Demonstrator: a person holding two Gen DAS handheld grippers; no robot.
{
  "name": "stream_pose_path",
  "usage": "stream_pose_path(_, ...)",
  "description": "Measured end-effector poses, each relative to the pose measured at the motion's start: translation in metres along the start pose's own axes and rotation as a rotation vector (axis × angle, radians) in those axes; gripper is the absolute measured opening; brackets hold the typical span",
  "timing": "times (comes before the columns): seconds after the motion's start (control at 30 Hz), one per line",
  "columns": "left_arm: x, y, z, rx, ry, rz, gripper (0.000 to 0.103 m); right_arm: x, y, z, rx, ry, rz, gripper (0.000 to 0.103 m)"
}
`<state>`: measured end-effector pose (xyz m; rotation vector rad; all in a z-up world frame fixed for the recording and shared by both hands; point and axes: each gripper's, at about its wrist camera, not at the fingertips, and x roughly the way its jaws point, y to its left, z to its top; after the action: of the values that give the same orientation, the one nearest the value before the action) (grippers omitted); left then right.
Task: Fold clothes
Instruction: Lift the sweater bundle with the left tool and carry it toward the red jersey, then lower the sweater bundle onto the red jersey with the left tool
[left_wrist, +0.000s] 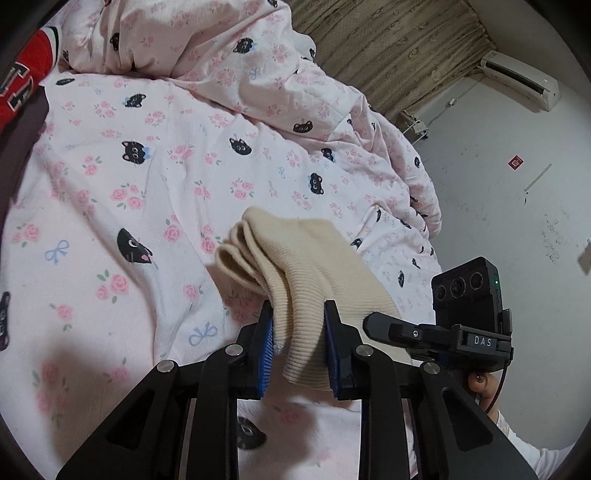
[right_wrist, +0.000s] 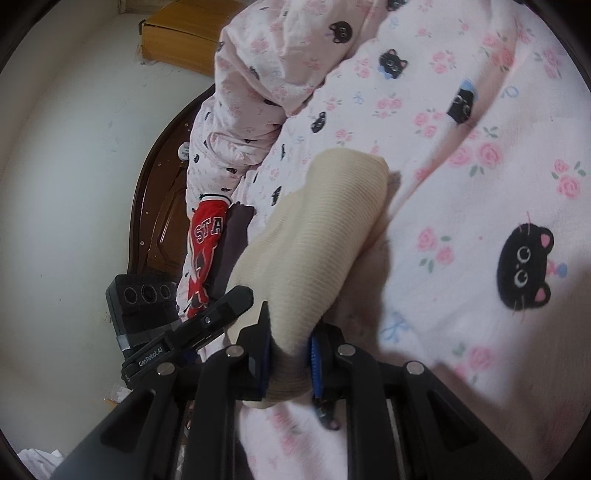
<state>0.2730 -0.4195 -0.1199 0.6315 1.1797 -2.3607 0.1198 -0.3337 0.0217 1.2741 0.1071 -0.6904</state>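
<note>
A cream ribbed knit garment (left_wrist: 295, 266), folded into several layers, hangs above a pink bedsheet. My left gripper (left_wrist: 298, 328) is shut on one end of it, the blue pads pressing the bundle. My right gripper (right_wrist: 290, 343) is shut on the other end of the same cream garment (right_wrist: 321, 236). The right gripper also shows in the left wrist view (left_wrist: 384, 325), touching the cloth at the right. The left gripper shows in the right wrist view (right_wrist: 225, 306) at the cloth's left.
The bed has a pink sheet (left_wrist: 147, 192) with black cats and roses, and a bunched duvet (left_wrist: 207, 40) at the far side. A red lettered garment (right_wrist: 207, 236) on dark cloth lies by the brown headboard (right_wrist: 159, 206). A white wall (left_wrist: 498, 206) is close by.
</note>
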Motion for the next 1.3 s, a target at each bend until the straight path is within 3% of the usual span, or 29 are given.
stream_pose_path(0.27,-0.048,-0.009,0.011,0.001,-0.053,0.045,0.021,0.002,0.053,0.005,-0.088,0.026,0.004,0.017)
stream_pose_path(0.47,-0.101,0.008,0.044,-0.013,-0.114,0.094,0.021,0.032,0.108,0.028,-0.182,0.056,0.025,0.017)
stream_pose_path(0.7,-0.168,0.051,0.09,-0.014,-0.233,0.209,0.021,0.112,0.18,0.067,-0.291,0.107,0.065,0.017)
stream_pose_path(0.9,-0.23,0.087,0.117,-0.016,-0.369,0.297,0.021,0.182,0.235,0.086,-0.376,0.101,0.142,0.017)
stream_pose_path(1.07,-0.242,0.129,0.108,-0.036,-0.379,0.369,0.021,0.238,0.246,0.078,-0.407,0.165,0.14,0.017)
stream_pose_path(1.3,-0.22,0.174,0.077,-0.086,-0.326,0.365,0.021,0.275,0.217,0.047,-0.398,0.261,0.054,0.017)
